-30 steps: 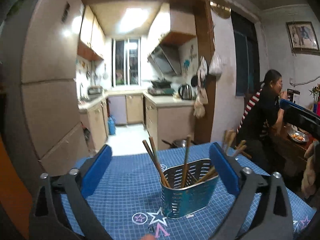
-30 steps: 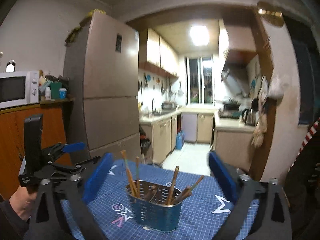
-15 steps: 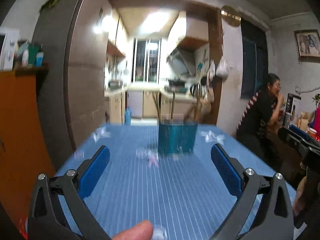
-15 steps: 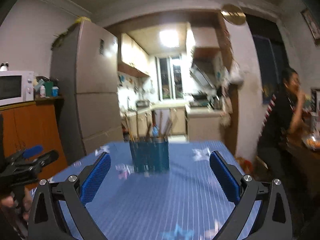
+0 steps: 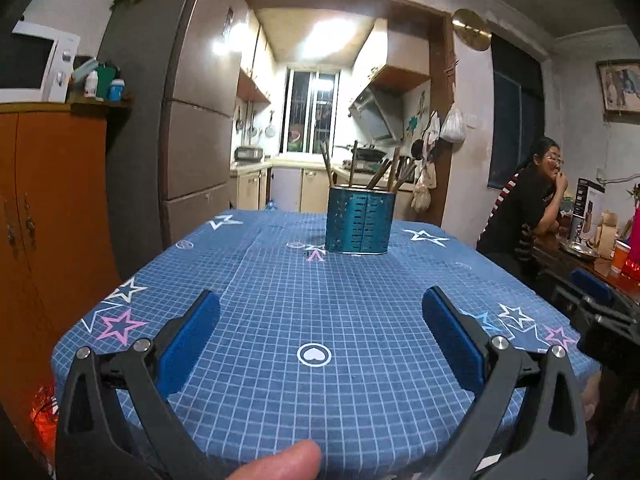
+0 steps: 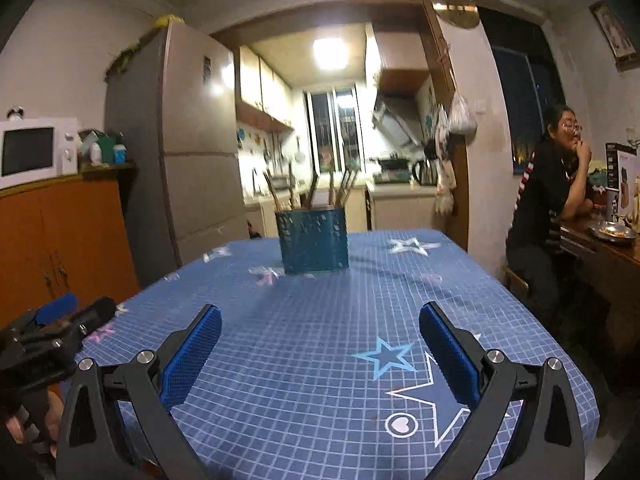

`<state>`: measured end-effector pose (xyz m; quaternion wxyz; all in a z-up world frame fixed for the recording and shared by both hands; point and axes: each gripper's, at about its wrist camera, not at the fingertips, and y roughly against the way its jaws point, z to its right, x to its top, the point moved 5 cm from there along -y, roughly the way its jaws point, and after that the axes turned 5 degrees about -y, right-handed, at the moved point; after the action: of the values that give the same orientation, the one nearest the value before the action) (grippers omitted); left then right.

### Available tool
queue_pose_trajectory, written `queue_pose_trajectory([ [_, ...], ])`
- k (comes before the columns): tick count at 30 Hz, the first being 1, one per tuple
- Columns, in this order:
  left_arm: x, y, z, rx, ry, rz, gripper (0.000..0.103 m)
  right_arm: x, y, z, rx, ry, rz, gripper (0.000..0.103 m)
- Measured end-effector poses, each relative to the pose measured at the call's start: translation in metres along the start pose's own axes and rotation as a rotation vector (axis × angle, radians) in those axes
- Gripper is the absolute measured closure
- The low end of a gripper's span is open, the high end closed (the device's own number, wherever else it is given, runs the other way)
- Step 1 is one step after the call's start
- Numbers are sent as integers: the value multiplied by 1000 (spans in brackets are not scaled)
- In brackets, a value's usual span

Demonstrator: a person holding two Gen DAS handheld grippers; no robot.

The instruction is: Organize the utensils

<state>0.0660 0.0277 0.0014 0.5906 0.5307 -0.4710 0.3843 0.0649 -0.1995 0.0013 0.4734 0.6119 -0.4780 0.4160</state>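
A blue perforated metal holder (image 5: pixel 359 220) (image 6: pixel 313 240) stands upright near the far end of the table, with several brown chopsticks (image 5: pixel 352 170) (image 6: pixel 312 190) leaning out of its top. My left gripper (image 5: pixel 320 308) is open over the near part of the table, well short of the holder, with nothing between its blue pads. My right gripper (image 6: pixel 320 322) is also open and empty, at about the same distance. In the right wrist view the left gripper (image 6: pixel 60 316) shows at the lower left, held in a hand.
The table wears a blue checked cloth with stars (image 5: pixel 320 320) (image 6: pixel 360 320). A grey fridge (image 5: pixel 188 120) and an orange cabinet (image 5: pixel 48 208) with a microwave (image 5: pixel 36 64) stand to the left. A person (image 5: pixel 532 208) (image 6: pixel 552 200) sits at a wooden table on the right. A fingertip (image 5: pixel 280 460) shows at the bottom edge.
Both grippers have pulled back from the holder toward the near end of the table and dropped lower. The holder now looks small and far. Both stayed open and empty.
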Motion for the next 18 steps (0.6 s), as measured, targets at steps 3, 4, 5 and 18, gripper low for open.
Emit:
queue_pose_trajectory([
  [3,-4,13,3,-2,-11,21,5,0,14,-1,2,0,33,4],
  [4,-6,16,3,0,-13,22,5,-1,18,-1,3,-3,35,4],
  [5,-8,18,4,-2,-12,16,5,-2,21,-1,0,-6,35,4],
  [18,-24,33,7,-13,2,-3,5,-19,44,-8,1,6,12,4],
])
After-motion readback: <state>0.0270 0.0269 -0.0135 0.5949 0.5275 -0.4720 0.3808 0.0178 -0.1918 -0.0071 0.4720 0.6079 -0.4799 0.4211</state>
